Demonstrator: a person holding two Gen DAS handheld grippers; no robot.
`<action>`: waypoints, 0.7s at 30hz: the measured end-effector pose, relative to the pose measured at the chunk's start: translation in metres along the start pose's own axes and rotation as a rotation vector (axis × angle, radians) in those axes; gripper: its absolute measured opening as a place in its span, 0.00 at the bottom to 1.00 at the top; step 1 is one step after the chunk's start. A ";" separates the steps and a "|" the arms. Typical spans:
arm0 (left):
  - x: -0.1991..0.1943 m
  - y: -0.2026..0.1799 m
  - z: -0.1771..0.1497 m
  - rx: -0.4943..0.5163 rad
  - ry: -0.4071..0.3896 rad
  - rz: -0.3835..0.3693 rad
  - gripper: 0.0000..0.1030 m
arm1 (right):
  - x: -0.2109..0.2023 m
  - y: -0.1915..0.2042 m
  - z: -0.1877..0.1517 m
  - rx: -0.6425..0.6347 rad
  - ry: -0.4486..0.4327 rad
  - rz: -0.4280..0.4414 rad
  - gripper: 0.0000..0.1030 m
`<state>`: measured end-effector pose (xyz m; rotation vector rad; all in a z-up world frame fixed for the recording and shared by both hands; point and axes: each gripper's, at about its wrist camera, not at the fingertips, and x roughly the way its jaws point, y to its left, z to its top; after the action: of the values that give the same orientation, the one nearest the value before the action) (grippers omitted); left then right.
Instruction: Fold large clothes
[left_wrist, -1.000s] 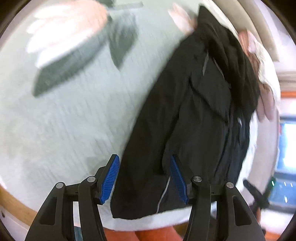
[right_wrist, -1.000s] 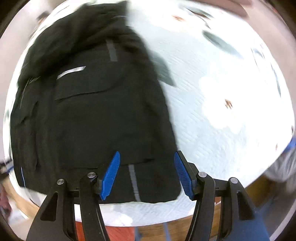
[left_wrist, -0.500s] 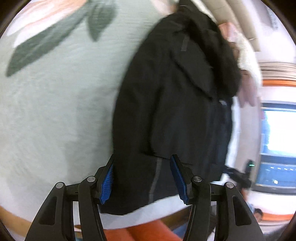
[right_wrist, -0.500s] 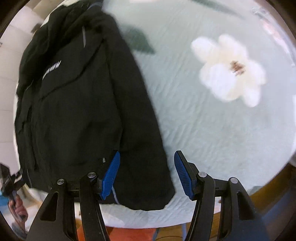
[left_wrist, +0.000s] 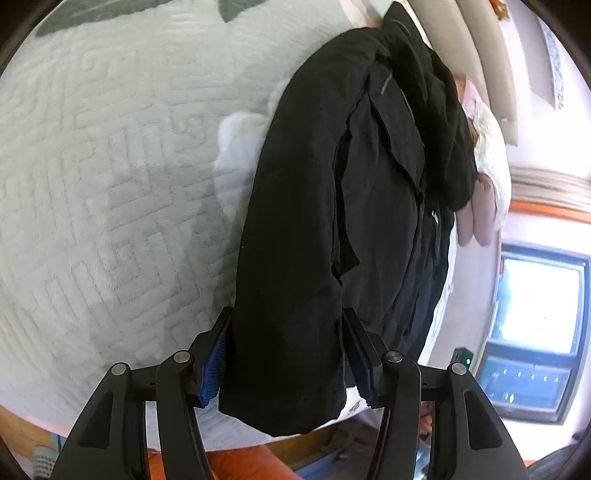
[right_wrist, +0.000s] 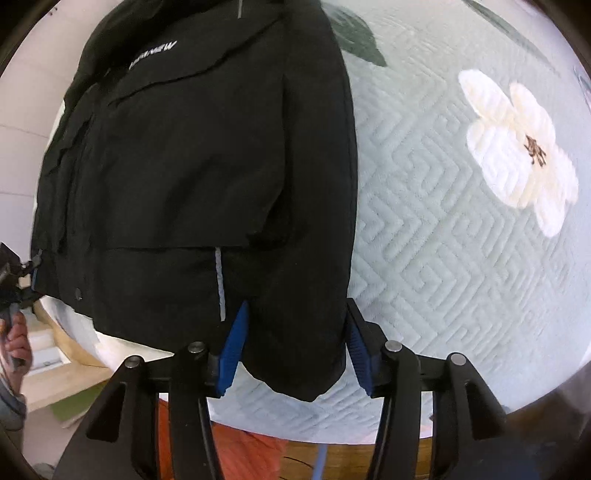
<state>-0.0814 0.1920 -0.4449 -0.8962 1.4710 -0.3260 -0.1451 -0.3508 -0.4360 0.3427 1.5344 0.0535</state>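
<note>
a black jacket (left_wrist: 314, 229) is lying on a pale green quilted bedspread (left_wrist: 110, 192), along the bedspread's near edge, with a sleeve folded lengthwise over the body. at the jacket's left lower corner, the left gripper (left_wrist: 286, 354) is sitting with its blue pads spread wide on either side of the sleeve's cuff end, the cloth filling the gap between them but not pinched. further along the hem, past a grey reflective stripe (right_wrist: 220, 284), the right gripper (right_wrist: 295, 347) is straddling the jacket's right lower corner in the same way, jaws wide and nothing gripped. beyond the jacket's right edge a white flower motif (right_wrist: 521, 147) is showing on the bedspread.

judging from this, the step in hand is taking hold of the hem at both corners, probably to fold the bottom up toward the collar. to do it well, both pairs of pads should be closing on all the layers together, sleeve and body, deep enough that the thick cloth is not slipping out. the two corners should then be lifting level with each other, so the fold is running straight across and the tucked sleeve is not sliding free.
</note>
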 end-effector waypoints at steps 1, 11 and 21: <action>-0.001 -0.005 -0.001 0.008 -0.009 0.009 0.55 | -0.003 0.002 0.001 0.000 -0.014 0.013 0.40; 0.004 -0.048 -0.002 0.053 -0.015 -0.072 0.28 | -0.010 -0.002 0.007 0.013 -0.030 0.153 0.28; 0.010 -0.044 -0.006 -0.008 -0.062 0.022 0.20 | -0.007 -0.009 -0.006 0.005 -0.035 0.183 0.20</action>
<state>-0.0713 0.1544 -0.4212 -0.8884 1.4252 -0.2745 -0.1525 -0.3604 -0.4312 0.4852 1.4654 0.1860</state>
